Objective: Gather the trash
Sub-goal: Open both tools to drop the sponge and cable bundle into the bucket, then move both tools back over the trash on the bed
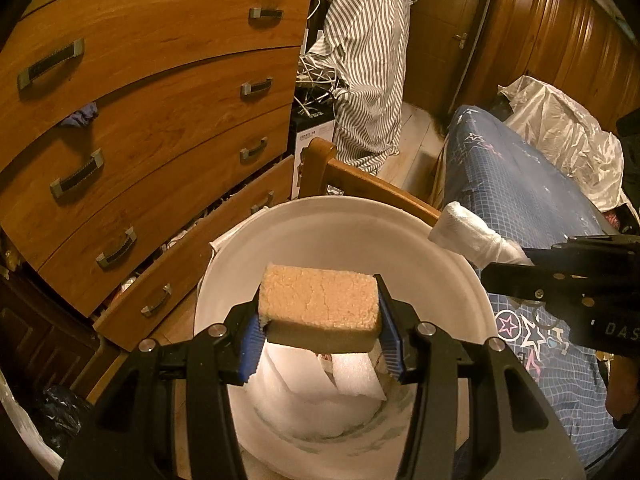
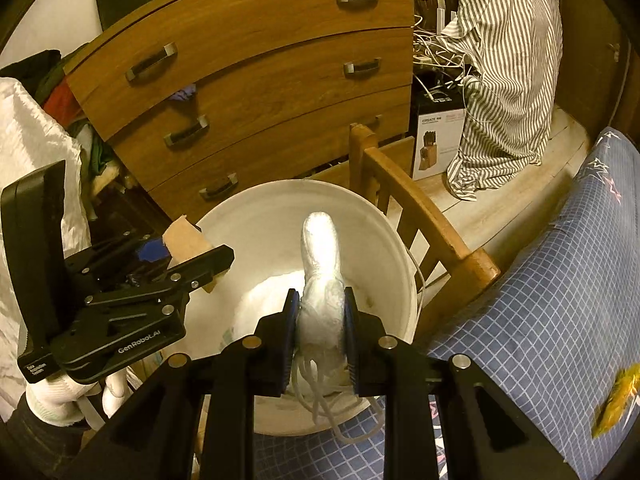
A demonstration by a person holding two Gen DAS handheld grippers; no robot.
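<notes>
Wooden drawers (image 1: 160, 120) fill the back of a cluttered bedroom, with a striped shirt (image 1: 364, 60) hanging beside them and a bed with a blue star-print sheet (image 1: 520, 200) to the right. Between drawers and bed stands a white bucket (image 1: 400, 232) that already holds crumpled white paper and foam sheet.

Over its mouth the left gripper (image 1: 320, 332) has its jaws clenched on a tan sponge block (image 1: 320, 304), the blue pads pressing its two short ends. That block looks light, dry and crumbly, with a cracked top face; judging by its surface it gives under pressure, so the end-to-end hold across its length seems sound, and it should fall straight once let go.

Next to it the right gripper (image 2: 320, 340) has its jaws squeezed tight on a white wrapped bundle (image 2: 320, 272), gripped low so that most of it stands up above the pads. Thin pale strings or tubing trail from its lower end over the bucket's near rim. This bundle looks soft, light and slightly slick in its wrapping. I judge the trailing strands the likeliest snag, since they may catch on a pad or drape outside the rim when dropped.
</notes>
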